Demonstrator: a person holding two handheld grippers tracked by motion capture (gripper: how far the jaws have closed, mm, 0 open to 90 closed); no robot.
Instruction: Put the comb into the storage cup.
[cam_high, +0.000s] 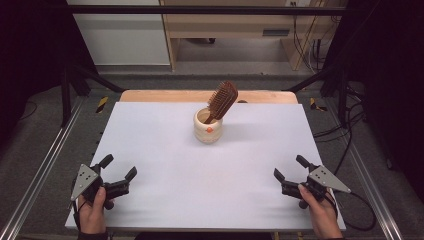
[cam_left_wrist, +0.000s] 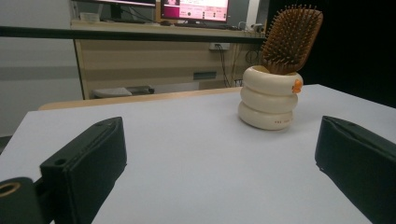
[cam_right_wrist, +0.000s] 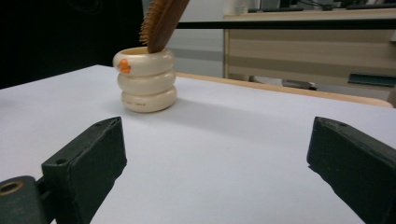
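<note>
While both hands wait at the near corners, the wooden hairbrush (cam_high: 223, 101) leans toward one o'clock in a cream ringed cup (cam_high: 208, 127) at twelve o'clock on the table (cam_high: 150, 150). I judge it light, stiff, smooth — best pinched across the paddle edges. Left gripper (cam_high: 119, 172) and right gripper (cam_high: 288, 170) gape wide, empty.

The hairbrush (cam_high: 222, 101) was brown wood; its holder (cam_high: 208, 126) was glossy cream ceramic; the surface (cam_high: 200, 175) was smooth, matt white.
</note>
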